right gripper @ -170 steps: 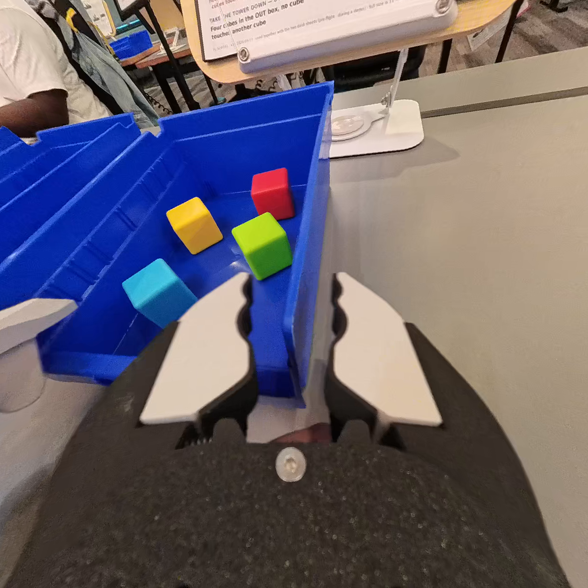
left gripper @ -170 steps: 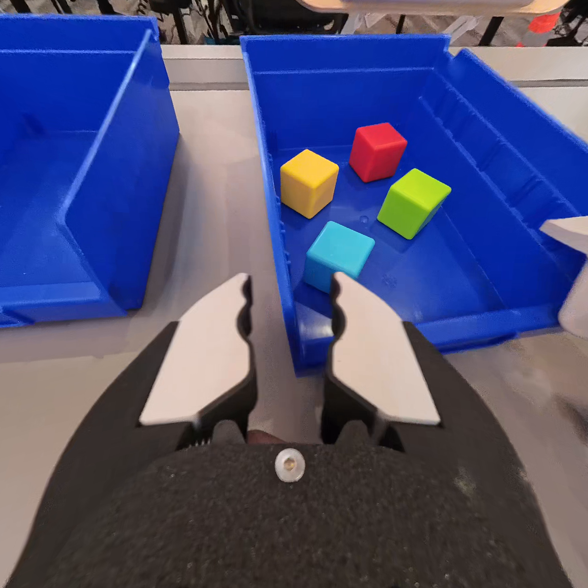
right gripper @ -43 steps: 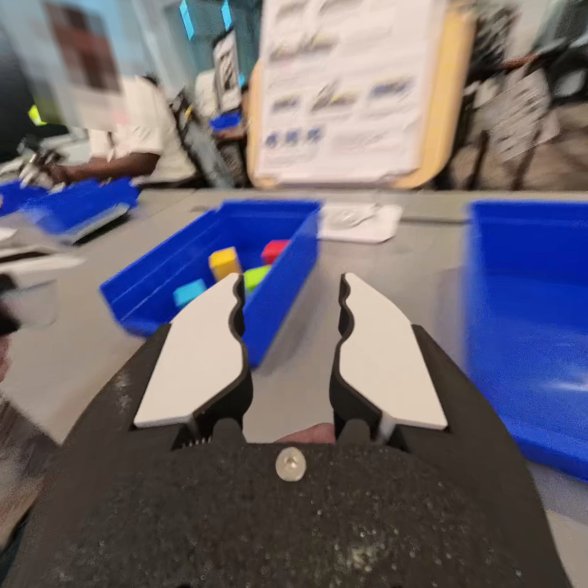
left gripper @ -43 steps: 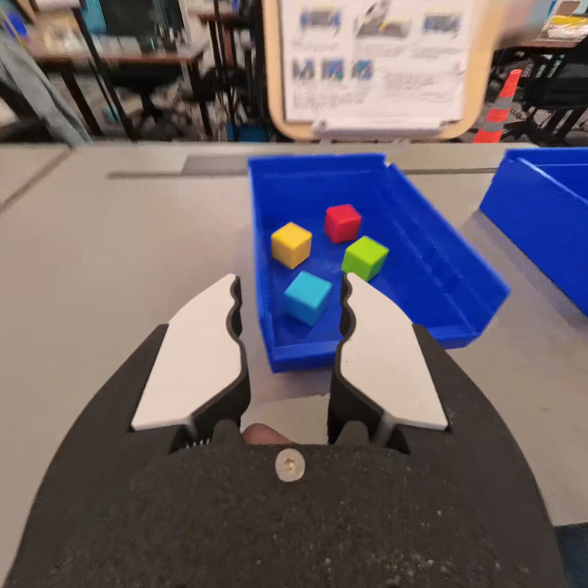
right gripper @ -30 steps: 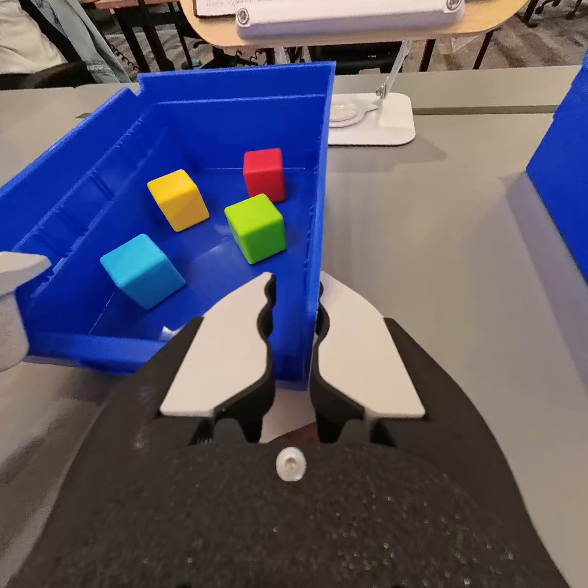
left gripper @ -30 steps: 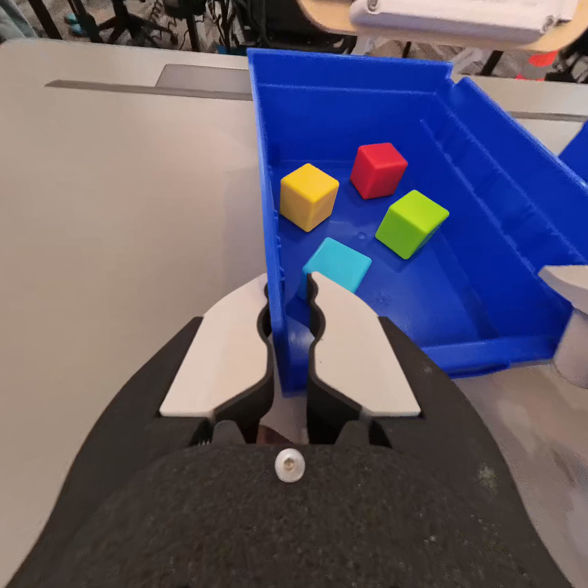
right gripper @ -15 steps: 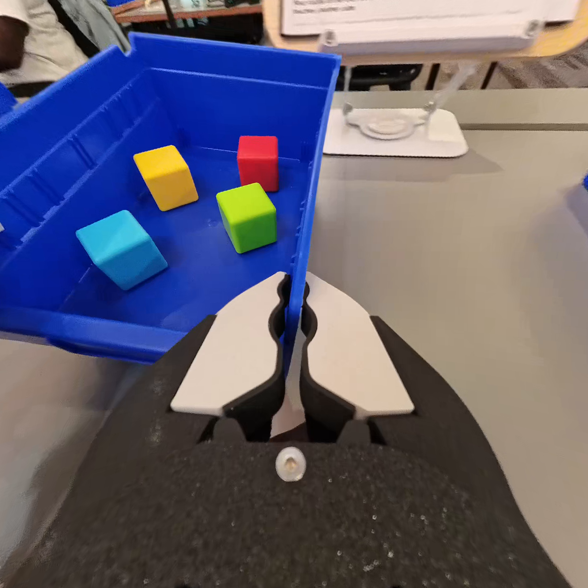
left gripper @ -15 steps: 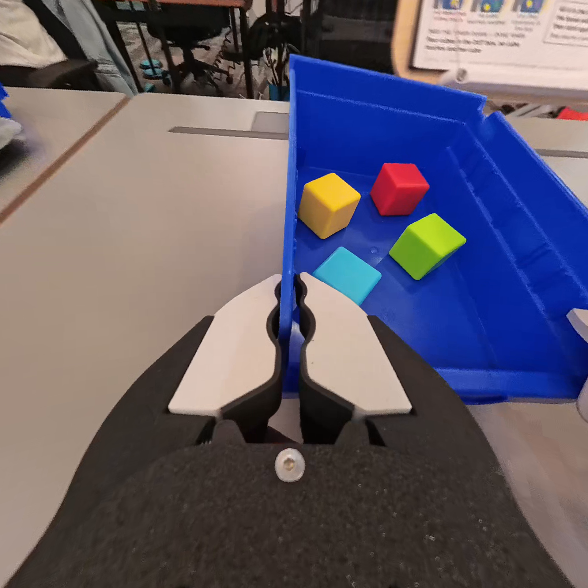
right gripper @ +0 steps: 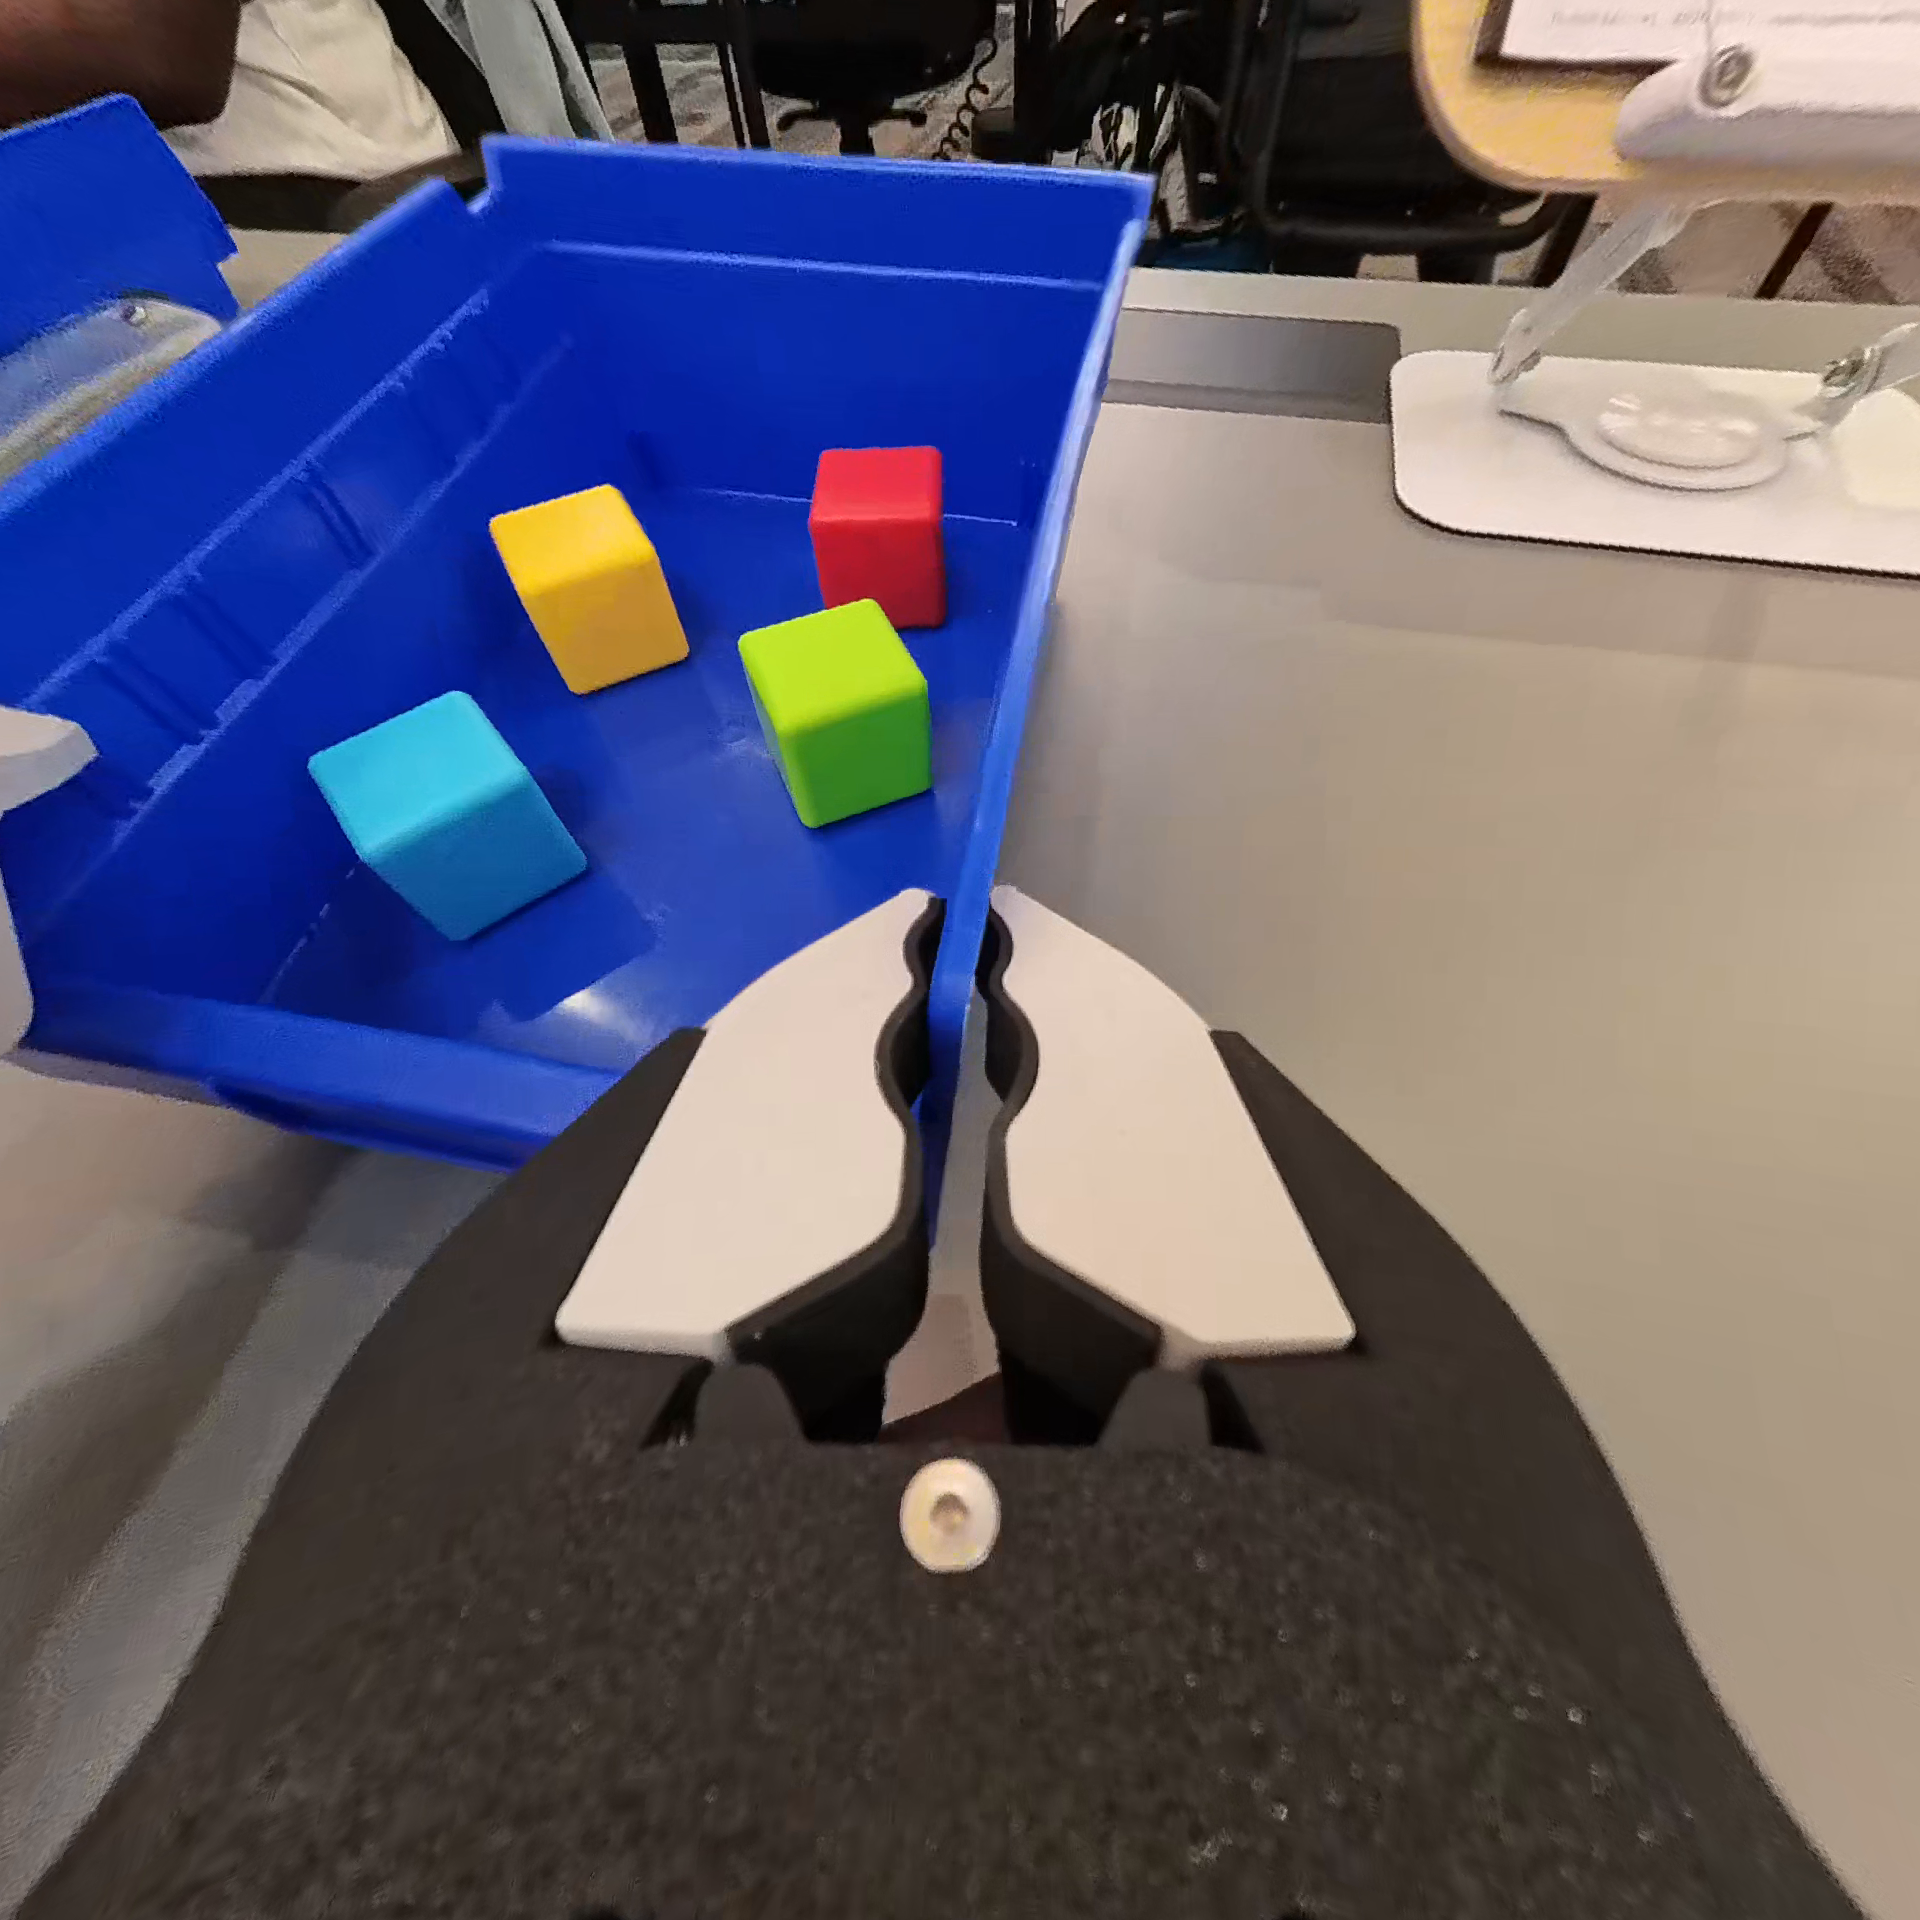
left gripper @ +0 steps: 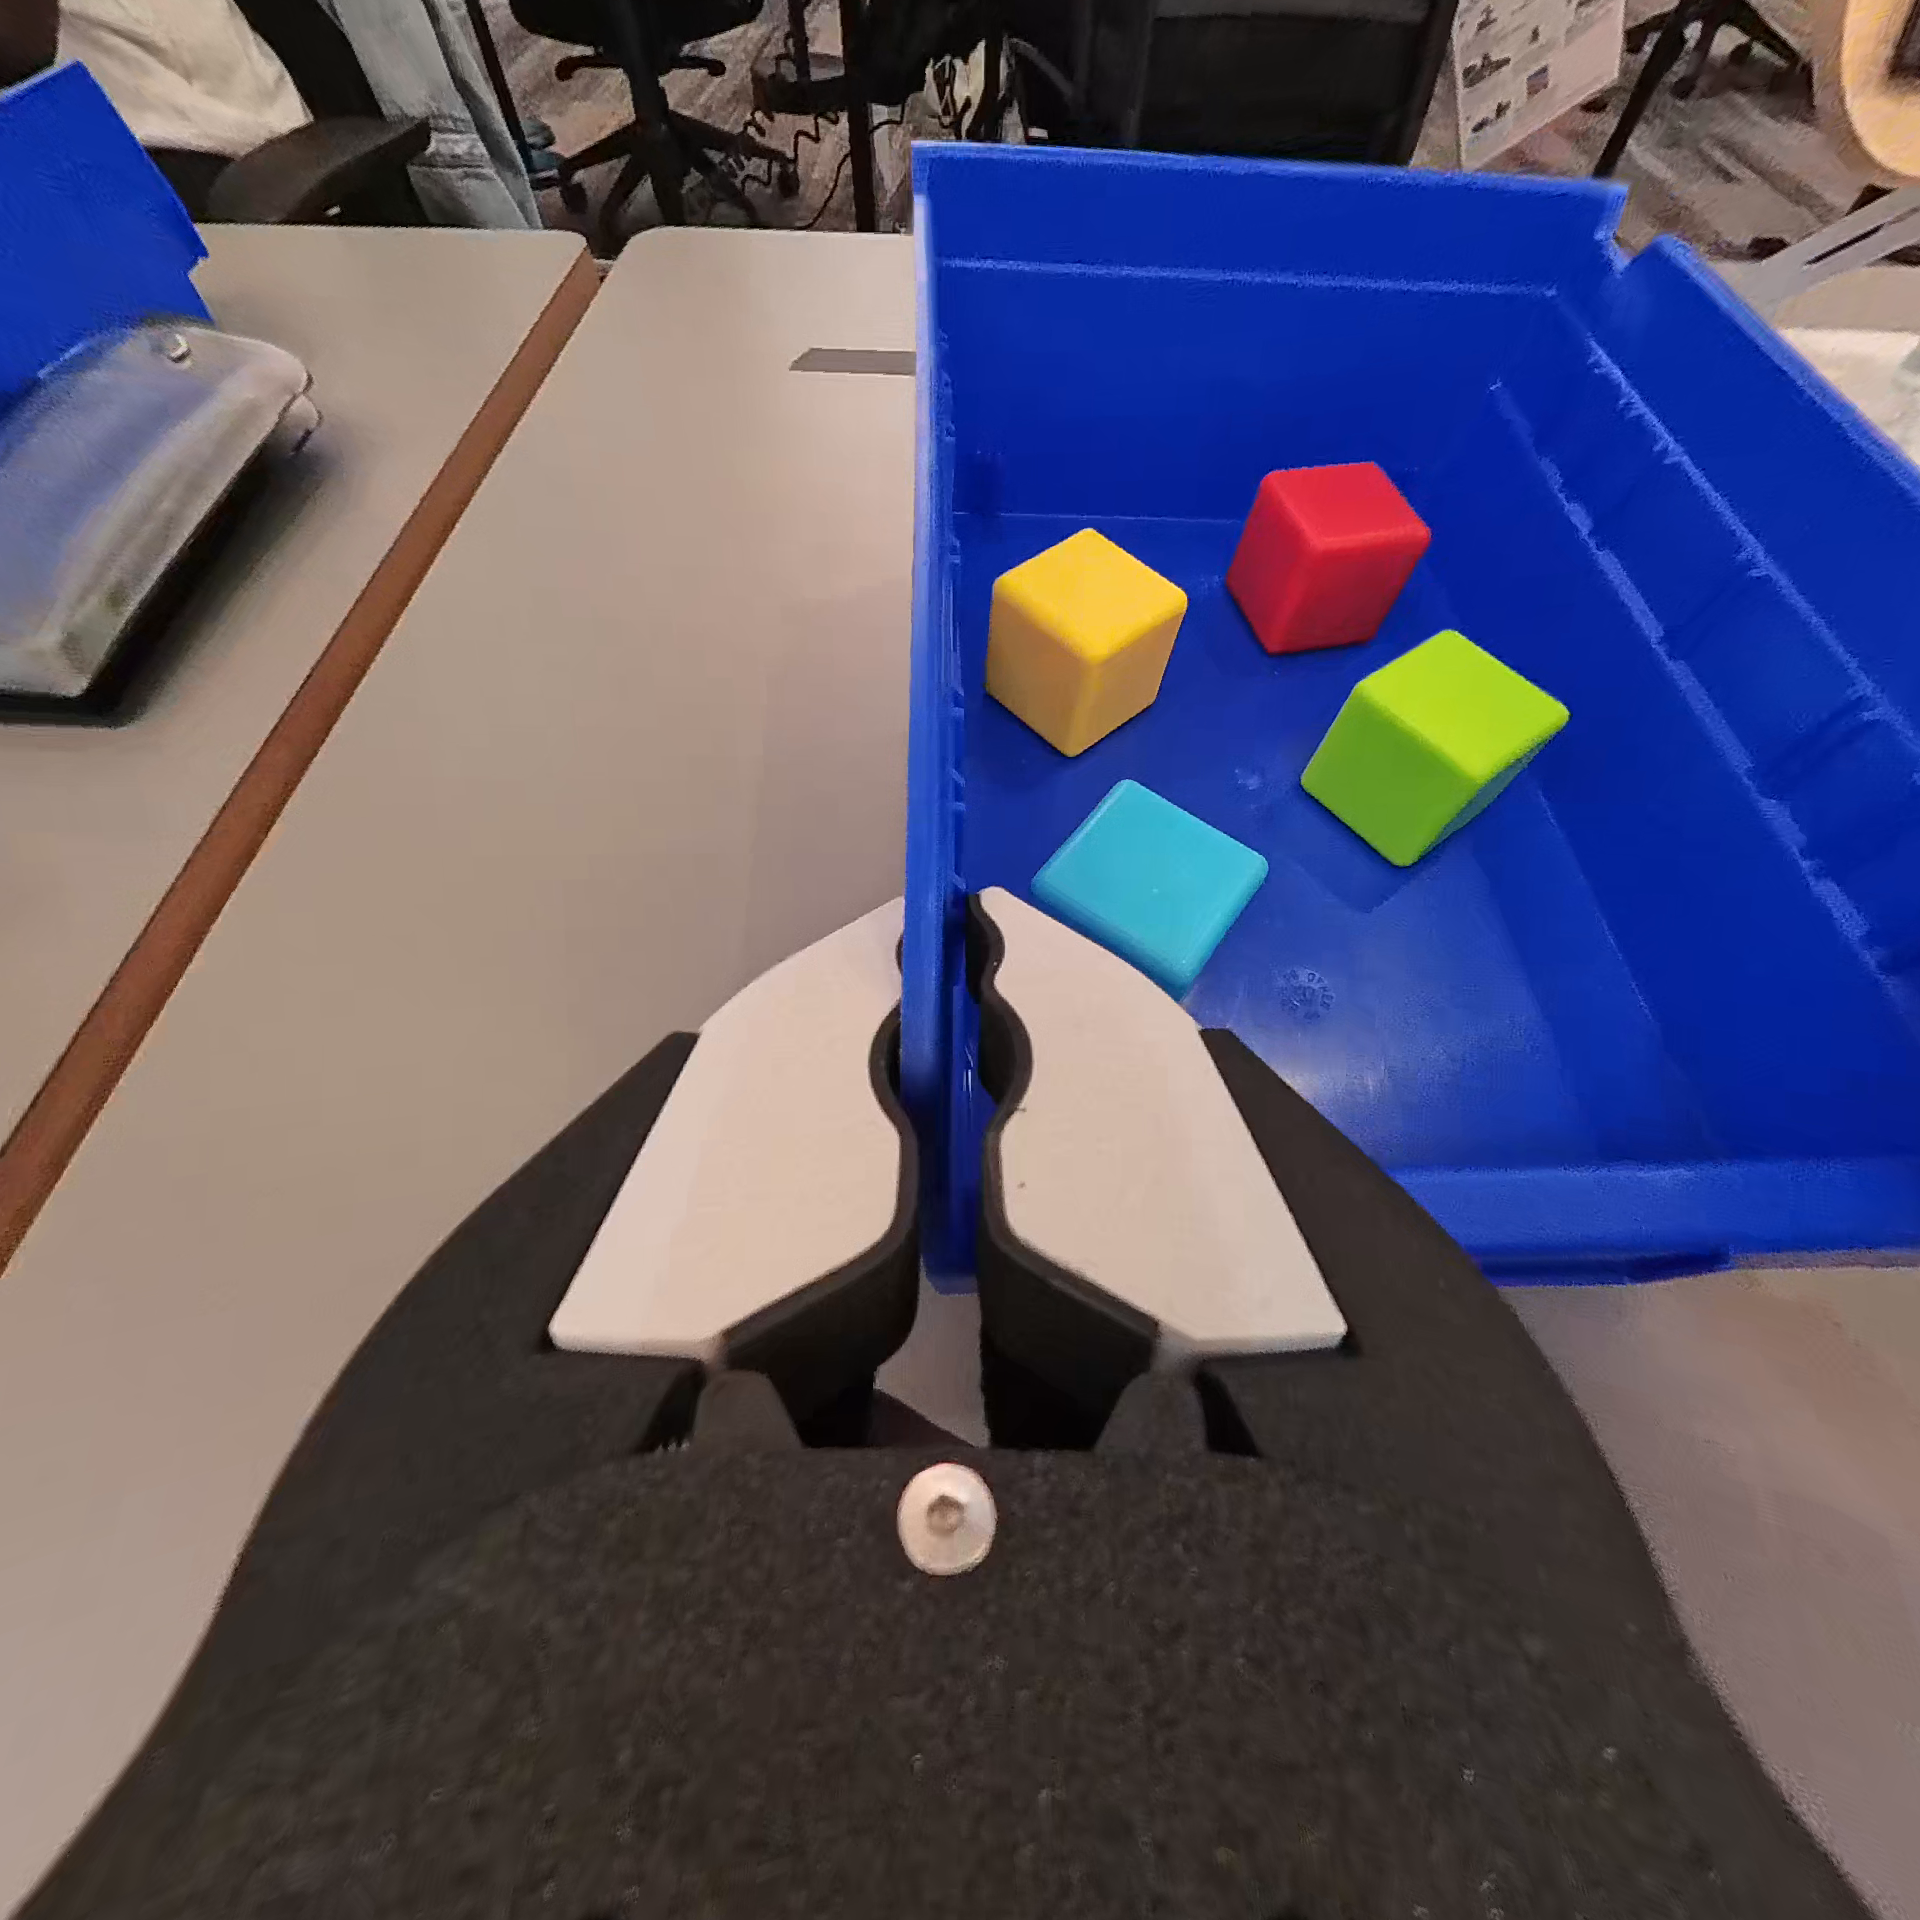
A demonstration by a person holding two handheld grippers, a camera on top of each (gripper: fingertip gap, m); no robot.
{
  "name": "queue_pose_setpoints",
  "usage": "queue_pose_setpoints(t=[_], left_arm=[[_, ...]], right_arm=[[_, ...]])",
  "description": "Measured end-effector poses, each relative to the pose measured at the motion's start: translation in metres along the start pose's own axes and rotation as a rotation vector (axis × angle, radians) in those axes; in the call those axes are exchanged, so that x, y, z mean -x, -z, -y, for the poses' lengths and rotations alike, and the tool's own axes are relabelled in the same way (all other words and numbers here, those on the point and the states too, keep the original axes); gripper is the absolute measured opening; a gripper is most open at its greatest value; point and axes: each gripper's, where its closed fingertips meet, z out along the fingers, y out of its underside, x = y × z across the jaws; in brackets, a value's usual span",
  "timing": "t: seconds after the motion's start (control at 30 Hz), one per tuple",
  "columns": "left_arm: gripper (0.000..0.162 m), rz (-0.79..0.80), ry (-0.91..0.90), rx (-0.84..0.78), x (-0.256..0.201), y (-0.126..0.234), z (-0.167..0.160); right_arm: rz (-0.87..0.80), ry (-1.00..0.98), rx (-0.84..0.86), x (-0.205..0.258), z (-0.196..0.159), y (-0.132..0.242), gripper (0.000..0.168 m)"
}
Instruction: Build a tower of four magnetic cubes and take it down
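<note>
ok so 5.7 s back both grippers sat open, straddling blue bin (left gripper: 1247,312) side walls, second blue bin just to its left. that second bin gone from beside it now. about 1.4 s back both pulled away from bin, open. now left gripper (left gripper: 937,914) clamped on bin's left wall, right gripper (right gripper: 961,904) clamped on right wall. bin front end tipped up off grey table (right gripper: 1455,831) vs 1 s ago. neighbouring table with blue bin (left gripper: 83,208) now in sight on left.

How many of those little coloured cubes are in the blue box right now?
4, all loose on the floor of the blue box: yellow cube back left, red cube back right, green cube right, cyan cube nearest front. None stacked; none seem hidden.
</note>
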Motion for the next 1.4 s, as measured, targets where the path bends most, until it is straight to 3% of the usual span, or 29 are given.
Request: queue_pose_setpoints(t=[0.13, 0.27, 0.4, 0.53, 0.63, 0.8, 0.93, 1.13, 1.4], left_arm=[[0.004, -0.019, 0.030, 0.021, 0.001, -0.007, -0.007], [0.006, -0.032, 0.087, -0.043, 0.002, -0.007, -0.003], [0.043, 0.035, 0.083, -0.064, 0.016, 0.010, 0.003], [0.048, 0.052, 0.168, -0.159, 0.017, 0.050, 0.025], [0.058, -0.050, 0.151, -0.182, -0.029, 0.068, 0.032], [0.057, -0.315, 0.102, -0.095, -0.160, 0.079, 0.003], [0.055, -0.269, -0.021, -0.188, -0.219, 0.087, -0.009], [0.051, -0.235, -0.111, -0.248, -0.268, 0.090, -0.024], [0.053, -0.226, -0.132, -0.256, -0.268, 0.088, -0.030]], right_arm=[[0.007, -0.001, -0.004, 0.000, -0.004, -0.003, 0.007], [0.046, 0.023, -0.020, 0.004, -0.005, 0.000, 0.020], [0.091, 0.046, -0.065, -0.011, 0.001, 0.021, 0.041], [0.267, 0.075, -0.155, -0.035, 0.018, 0.068, 0.043], [0.342, 0.127, -0.202, -0.074, 0.022, 0.098, 0.043], [0.330, 0.110, -0.277, -0.174, 0.012, 0.130, 0.042], [0.309, 0.054, -0.356, -0.243, 0.002, 0.159, 0.043], [0.198, 0.099, -0.362, -0.287, -0.009, 0.172, 0.045], [0.256, 0.047, -0.291, -0.289, -0.024, 0.161, 0.049]])
